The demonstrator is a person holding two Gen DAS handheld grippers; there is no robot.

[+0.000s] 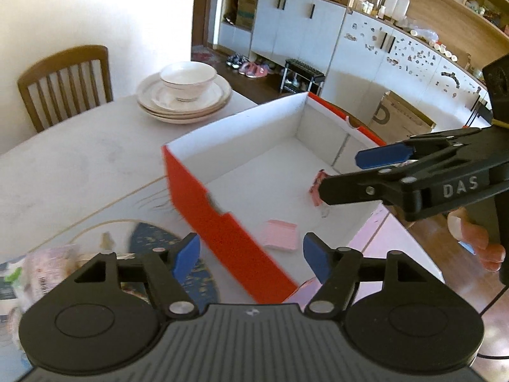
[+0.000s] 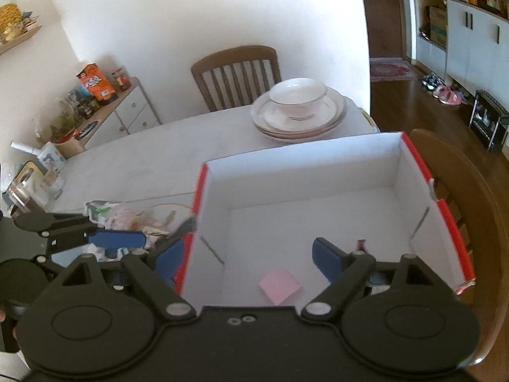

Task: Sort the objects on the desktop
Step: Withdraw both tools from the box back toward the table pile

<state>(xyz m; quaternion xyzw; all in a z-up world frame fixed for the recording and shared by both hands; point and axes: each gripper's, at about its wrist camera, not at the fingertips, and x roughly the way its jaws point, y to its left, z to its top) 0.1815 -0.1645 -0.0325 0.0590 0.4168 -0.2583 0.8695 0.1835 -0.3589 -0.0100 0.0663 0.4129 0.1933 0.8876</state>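
- Left wrist: your left gripper (image 1: 251,256) hangs with jaws apart and nothing between them, over the red-walled, white-lined cardboard box (image 1: 203,197) on the pale tabletop (image 1: 79,165); the pink sticky-note pad (image 1: 281,235) lies inside.
- Right wrist: your right gripper (image 2: 248,261) gapes wide, empty, above the box; stacked white plates with a bowl (image 2: 299,108) and a wooden slat-back chair (image 2: 235,76) stand beyond.

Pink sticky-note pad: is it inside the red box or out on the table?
Inside. The pink sticky-note pad lies flat on the white floor of the red box, near its front, in both wrist views.
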